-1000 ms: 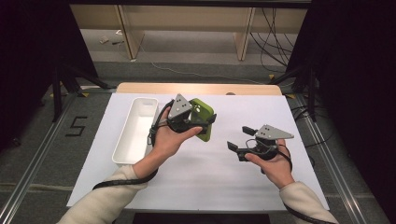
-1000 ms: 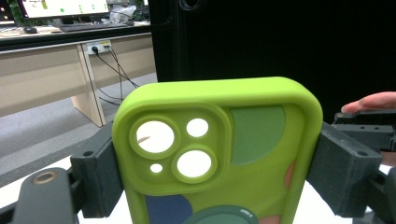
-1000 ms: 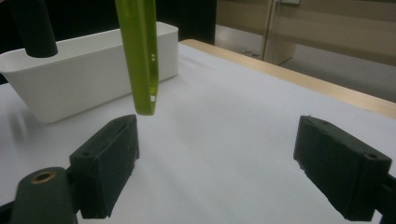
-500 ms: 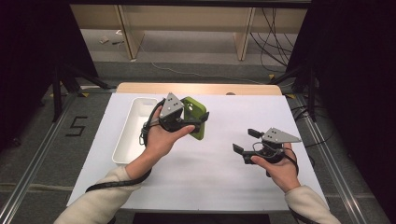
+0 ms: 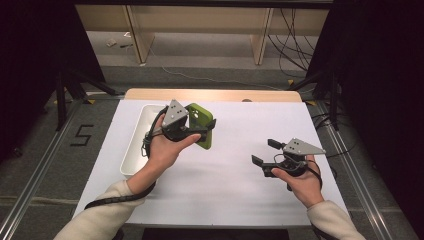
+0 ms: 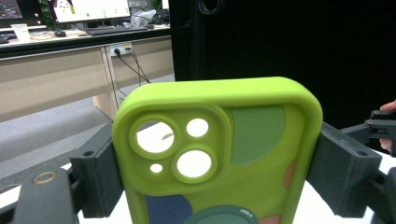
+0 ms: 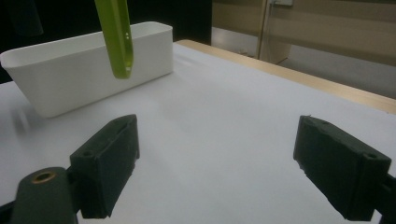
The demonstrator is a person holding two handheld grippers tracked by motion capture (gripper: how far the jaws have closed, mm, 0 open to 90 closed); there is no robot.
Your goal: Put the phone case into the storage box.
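Left gripper (image 5: 204,131) clamped the lime-green silicone phone case (image 5: 201,124) by its long edges, lifted just beside the white plastic bin (image 5: 131,150) at the tabletop's left edge. Placing it probably remained, while the right gripper (image 5: 265,152) hung empty, jaws apart.

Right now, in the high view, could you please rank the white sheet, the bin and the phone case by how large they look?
1. White sheet, by far the largest.
2. Bin.
3. Phone case; it is held up nearer the camera, and part-hidden by the left gripper.

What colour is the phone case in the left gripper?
Lime green phone case with darker green, blue and pink patches; left gripper view.
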